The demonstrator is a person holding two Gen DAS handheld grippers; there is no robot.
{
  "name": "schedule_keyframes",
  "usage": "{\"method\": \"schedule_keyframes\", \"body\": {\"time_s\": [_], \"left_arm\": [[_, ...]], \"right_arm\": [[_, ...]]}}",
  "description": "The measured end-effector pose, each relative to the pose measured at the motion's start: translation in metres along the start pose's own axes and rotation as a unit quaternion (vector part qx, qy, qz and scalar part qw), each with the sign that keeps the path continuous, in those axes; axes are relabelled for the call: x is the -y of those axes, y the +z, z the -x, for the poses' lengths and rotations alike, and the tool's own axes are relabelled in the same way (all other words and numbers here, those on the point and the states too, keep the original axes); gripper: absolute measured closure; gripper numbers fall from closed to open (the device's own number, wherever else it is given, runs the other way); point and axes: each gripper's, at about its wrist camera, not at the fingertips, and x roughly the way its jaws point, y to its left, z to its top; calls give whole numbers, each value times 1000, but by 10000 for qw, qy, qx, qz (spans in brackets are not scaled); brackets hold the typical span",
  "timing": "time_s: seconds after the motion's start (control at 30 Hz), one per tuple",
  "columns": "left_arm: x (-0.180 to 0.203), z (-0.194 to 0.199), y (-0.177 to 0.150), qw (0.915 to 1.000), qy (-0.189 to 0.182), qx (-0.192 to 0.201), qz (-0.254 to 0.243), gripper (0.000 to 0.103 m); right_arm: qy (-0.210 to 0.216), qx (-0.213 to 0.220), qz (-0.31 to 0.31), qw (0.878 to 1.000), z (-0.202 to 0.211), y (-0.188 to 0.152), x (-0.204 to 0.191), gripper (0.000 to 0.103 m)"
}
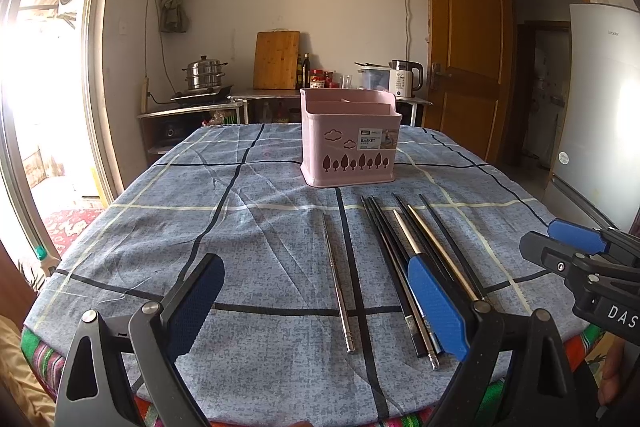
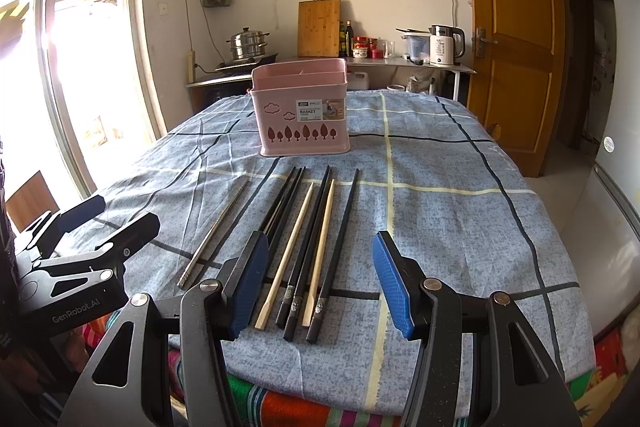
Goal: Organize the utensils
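Observation:
A pink utensil basket (image 1: 348, 141) (image 2: 304, 115) stands upright on the blue plaid tablecloth (image 1: 248, 227), past the middle. In front of it several chopsticks lie side by side: one steel chopstick (image 1: 338, 283) (image 2: 216, 235) apart on the left, then black chopsticks (image 1: 384, 239) (image 2: 340, 247) mixed with light wooden ones (image 1: 436, 247) (image 2: 292, 251). My left gripper (image 1: 320, 307) (image 2: 108, 223) hovers open over the near table edge, with the steel chopstick lying between its fingers' line. My right gripper (image 2: 320, 285) (image 1: 540, 235) is open around the near ends of the black and wooden chopsticks, holding nothing.
Striped fabric (image 2: 288, 403) shows under the cloth at the near edge. Behind the table stands a counter with a steamer pot (image 1: 204, 73), a cutting board (image 1: 276, 61), bottles and a kettle (image 1: 404, 79). A fridge (image 1: 600, 99) and a wooden door (image 1: 464, 39) are at right.

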Motion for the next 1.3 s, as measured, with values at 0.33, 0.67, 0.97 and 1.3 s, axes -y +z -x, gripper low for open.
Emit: {"method": "schedule_keyframes", "body": {"time_s": [0.33,0.67,0.97,1.3], "left_arm": [[1,1,0,10000,-16,-2,-8,9],[1,1,0,10000,-15,-12,-14,9],[1,-5,0,10000,-33,-74,-37,9],[-5,-47,8,9980,-265,-575,40,9]], "right_arm": [[-1,-3,-5,10000,0,0,0,48],[2,-3,-16,10000,1,1,1,48],[11,-27,-40,10000,0,4,4,48],[-14,-176,-81,9998,-23,10,12,48]]}}
